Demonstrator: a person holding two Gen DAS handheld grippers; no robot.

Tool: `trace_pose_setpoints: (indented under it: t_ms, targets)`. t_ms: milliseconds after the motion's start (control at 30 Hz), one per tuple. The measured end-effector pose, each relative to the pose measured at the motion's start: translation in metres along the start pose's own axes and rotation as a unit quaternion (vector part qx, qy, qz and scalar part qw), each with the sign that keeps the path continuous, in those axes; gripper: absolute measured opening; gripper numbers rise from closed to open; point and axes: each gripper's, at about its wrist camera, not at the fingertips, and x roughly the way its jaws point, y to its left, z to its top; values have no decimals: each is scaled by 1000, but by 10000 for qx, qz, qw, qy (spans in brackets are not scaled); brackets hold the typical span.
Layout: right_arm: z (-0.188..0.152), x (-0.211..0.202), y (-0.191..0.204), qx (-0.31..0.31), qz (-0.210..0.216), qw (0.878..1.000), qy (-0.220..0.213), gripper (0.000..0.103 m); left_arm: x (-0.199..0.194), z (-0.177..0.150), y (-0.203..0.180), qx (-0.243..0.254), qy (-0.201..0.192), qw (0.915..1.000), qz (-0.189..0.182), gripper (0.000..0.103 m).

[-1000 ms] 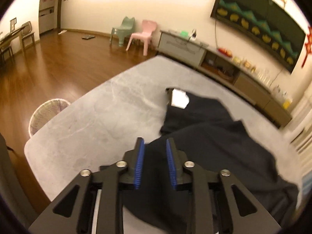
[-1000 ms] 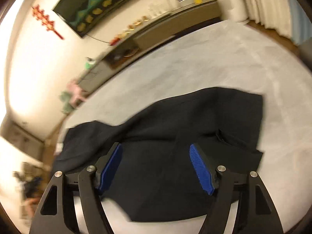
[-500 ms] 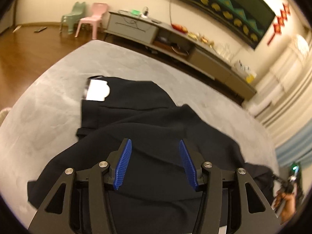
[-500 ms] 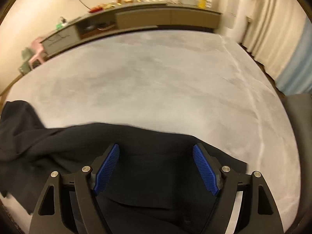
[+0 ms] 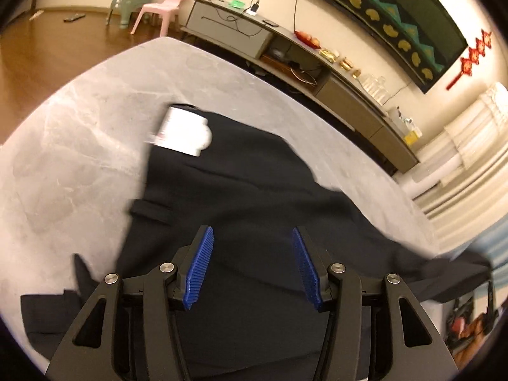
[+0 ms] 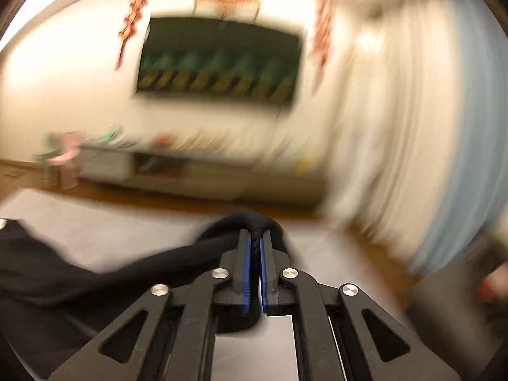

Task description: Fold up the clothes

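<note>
Your right wrist view was smeared by motion: the wall panel (image 6: 219,60), cabinet (image 6: 177,174) and curtains (image 6: 397,133) were streaks, and the fabric's far end was indistinct. In your left wrist view, the dark garment (image 5: 241,197) ran off the lower edge behind the left gripper (image 5: 250,266), and the white label's (image 5: 184,131) print was unreadable.

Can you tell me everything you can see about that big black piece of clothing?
The black garment is dark, soft-looking cloth spread rumpled across the grey table. A white tag lies at its far end. One edge is bunched up and pinched between the shut blue pads of the right gripper, lifted off the table. The left gripper is above the cloth with its fingers apart, holding nothing. What kind of garment it is cannot be told.
</note>
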Motion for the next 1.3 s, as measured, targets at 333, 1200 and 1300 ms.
trace_pose_setpoints:
  t_ms: [333,1200,1300]
  targets:
    - [-145,88,-101,2895,608,8848,3600,48,6,-11,3,-178,388,9989,-200,54]
    - [-62,175,-29,1004,672,9643,2358,7,133,100,-25,1717,851,9392,2850,66]
    - [-77,188,-46,1455,476,9592,2379,62,116,114,-21,1492,340,9284,3385,63]
